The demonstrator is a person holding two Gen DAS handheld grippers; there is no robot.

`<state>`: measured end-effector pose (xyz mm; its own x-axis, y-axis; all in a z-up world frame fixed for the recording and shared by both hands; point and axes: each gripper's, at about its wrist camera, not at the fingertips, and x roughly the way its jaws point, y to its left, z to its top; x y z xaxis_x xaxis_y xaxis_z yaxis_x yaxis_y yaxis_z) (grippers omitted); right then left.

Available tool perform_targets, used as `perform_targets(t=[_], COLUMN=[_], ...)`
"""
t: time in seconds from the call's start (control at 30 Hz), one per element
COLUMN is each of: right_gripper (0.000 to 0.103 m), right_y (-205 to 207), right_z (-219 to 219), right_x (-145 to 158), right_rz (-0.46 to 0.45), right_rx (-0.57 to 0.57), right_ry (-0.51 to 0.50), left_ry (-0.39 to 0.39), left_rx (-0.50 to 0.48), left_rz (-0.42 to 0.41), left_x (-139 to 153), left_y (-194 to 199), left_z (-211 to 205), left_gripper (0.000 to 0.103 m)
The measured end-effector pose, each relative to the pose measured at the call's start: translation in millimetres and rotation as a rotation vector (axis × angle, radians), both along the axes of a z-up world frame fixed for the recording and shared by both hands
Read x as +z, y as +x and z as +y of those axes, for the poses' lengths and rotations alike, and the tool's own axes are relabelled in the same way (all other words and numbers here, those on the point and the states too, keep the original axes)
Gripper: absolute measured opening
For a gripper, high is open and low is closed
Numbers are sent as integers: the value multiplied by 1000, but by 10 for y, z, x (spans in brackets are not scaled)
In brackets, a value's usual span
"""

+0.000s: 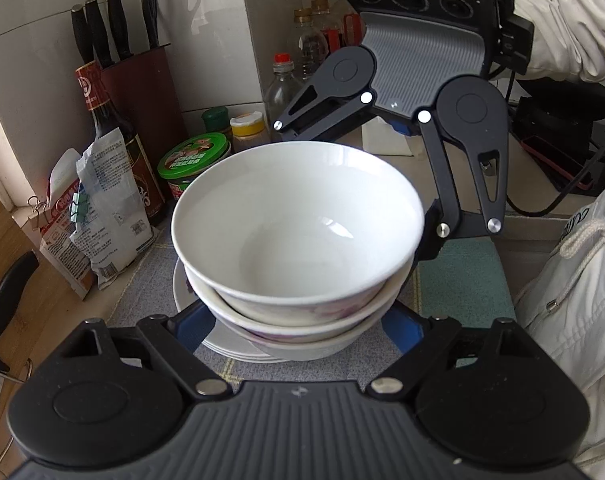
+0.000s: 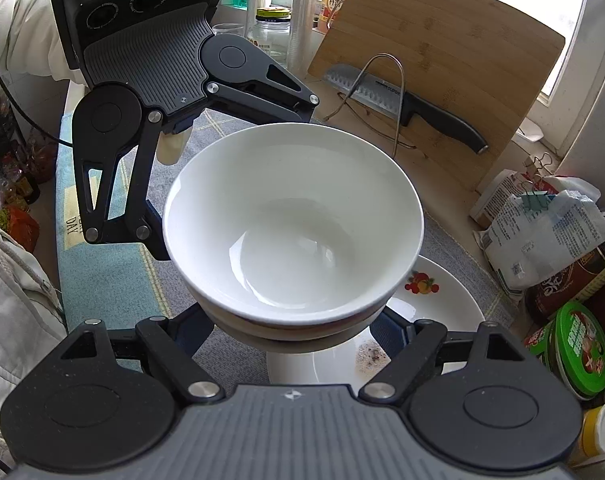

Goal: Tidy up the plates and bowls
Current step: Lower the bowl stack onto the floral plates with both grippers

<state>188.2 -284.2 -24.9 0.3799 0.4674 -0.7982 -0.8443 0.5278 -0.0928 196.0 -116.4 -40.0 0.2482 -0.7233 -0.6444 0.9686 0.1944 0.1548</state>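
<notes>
**Two grippers clamp a stack of three bowls over the plates**

In the left wrist view, at nine o'clock, a knife block [image 1: 142,80] holds four black-handled knives. Below it, toward eight o'clock, stand one dark sauce bottle [image 1: 114,132] and two clipped paper bags [image 1: 102,216]. Just left of centre is one green-lidded jar [image 1: 194,156], with two small spice jars behind it at eleven o'clock.

At the centre sits the stack of bowls [image 1: 298,220] — three white bowls nested, the top one empty. The left gripper [image 1: 298,332] is closed on the stack from six o'clock, its blue fingers [image 1: 194,328] pressed against the lowest bowl on either side. The right gripper [image 1: 426,236] reaches in from one o'clock, one arm against the stack at three o'clock; whether it presses cannot be told in this view. Under the bowls lies a pile of white plates [image 1: 230,348], their count unclear, on a grey-blue cloth [image 1: 150,288].

In the right wrist view the right gripper grips the same stack at six o'clock. The top plate carries a fruit print and a brownish smear. At one o'clock one wooden cutting board [image 2: 442,60] leans upright, one knife [image 2: 402,96] resting against it on a wire rack.
</notes>
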Motion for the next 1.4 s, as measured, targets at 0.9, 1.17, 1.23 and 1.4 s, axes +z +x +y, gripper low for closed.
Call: perform_targets(t=[0.9, 1.17, 1.23, 1.4], right_gripper=[88, 88, 88, 88], right_y=[404, 463, 478, 462], right_z=[-564, -580, -577, -550], right_x=[-314, -321, -325, -328], right_rz=[49, 63, 65, 57], right_rx=[-34, -29, -29, -29], right_ry=[-24, -20, -20, -27], left_ry=[22, 16, 17, 22], left_rx=[-8, -3, -3, -1], left_rz=[64, 82, 85, 88], left_x=[-285, -299, -302, -310], left_y=[512, 572, 575, 581], left_z=[-537, -531, -531, -532], left_gripper=[90, 90, 90, 90])
